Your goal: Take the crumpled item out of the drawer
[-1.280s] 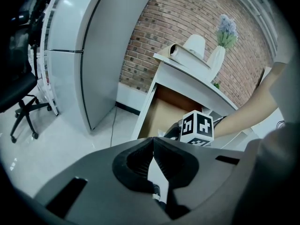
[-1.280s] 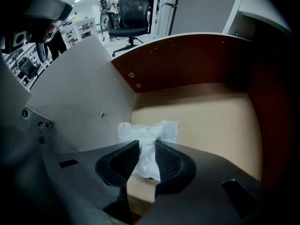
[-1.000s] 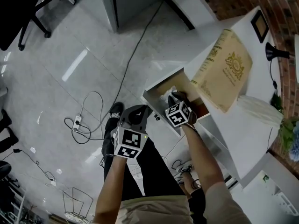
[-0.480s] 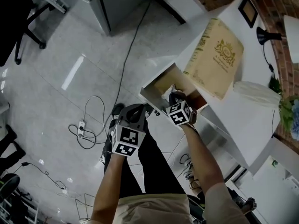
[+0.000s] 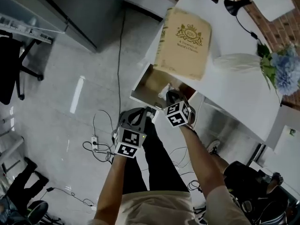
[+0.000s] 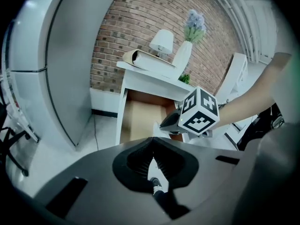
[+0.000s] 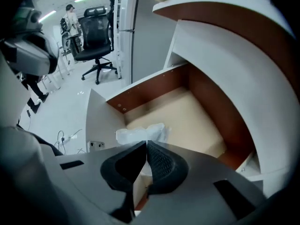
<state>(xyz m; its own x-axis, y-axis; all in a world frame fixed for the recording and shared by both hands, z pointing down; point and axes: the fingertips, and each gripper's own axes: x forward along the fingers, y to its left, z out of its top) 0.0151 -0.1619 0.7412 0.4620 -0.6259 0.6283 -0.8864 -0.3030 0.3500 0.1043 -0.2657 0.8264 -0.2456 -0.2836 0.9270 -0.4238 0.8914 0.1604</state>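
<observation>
The white desk's drawer (image 5: 146,84) stands pulled out, with a tan bottom (image 7: 187,114) and brown walls. A white crumpled item (image 7: 139,134) lies near the drawer's front. My right gripper (image 7: 146,142) reaches into the drawer, and its ribbed pads are shut on the near edge of that item. From the head view, the right gripper (image 5: 171,98) is over the drawer's front right part, and the crumpled item (image 5: 165,88) shows just past it. My left gripper (image 5: 142,116) hangs in front of the drawer over the floor, jaws shut on nothing.
A large tan book (image 5: 184,41) overhangs the desk edge above the drawer. A white vase with flowers (image 5: 236,61) and a black lamp (image 5: 234,4) stand farther back. Cables and a power strip (image 5: 95,140) lie on the floor. An office chair (image 7: 96,41) stands far left.
The head view has swung, so the desk now sits higher and more upright in the picture. Both grippers keep about the same places by the drawer.
</observation>
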